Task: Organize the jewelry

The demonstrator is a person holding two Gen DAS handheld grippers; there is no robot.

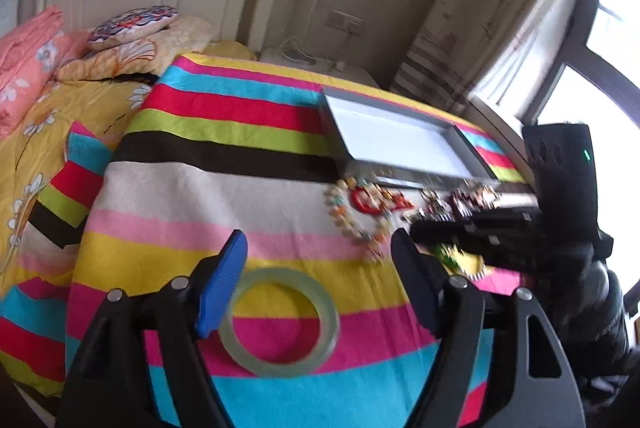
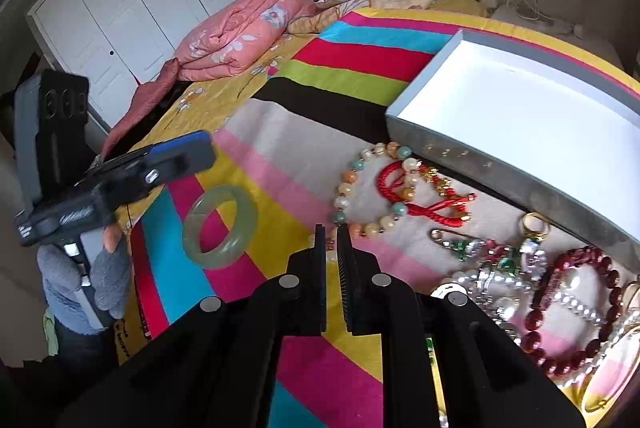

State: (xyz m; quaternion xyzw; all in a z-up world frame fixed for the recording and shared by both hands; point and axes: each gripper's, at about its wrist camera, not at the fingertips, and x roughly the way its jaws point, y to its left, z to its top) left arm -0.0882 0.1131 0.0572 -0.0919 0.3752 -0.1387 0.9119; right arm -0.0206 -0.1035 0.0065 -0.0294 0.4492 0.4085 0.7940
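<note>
Left tool [image 1: 320, 280] gapes wide over the pale green jade bangle [image 1: 280, 322], gripping nothing; right tool [image 2: 330, 240], nearly shut, is empty. On the soft striped blanket [image 1: 200, 187], a closing pad could skid the bangle away from the shallow grey box [image 2: 520, 115].

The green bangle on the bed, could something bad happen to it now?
Maybe. The green bangle lies loose on the striped blanket, between the open left gripper fingers, so a crooked squeeze might make it slip or flick away. It also sits apart from the empty box, so it could drop while being carried past the bead bracelet.
</note>
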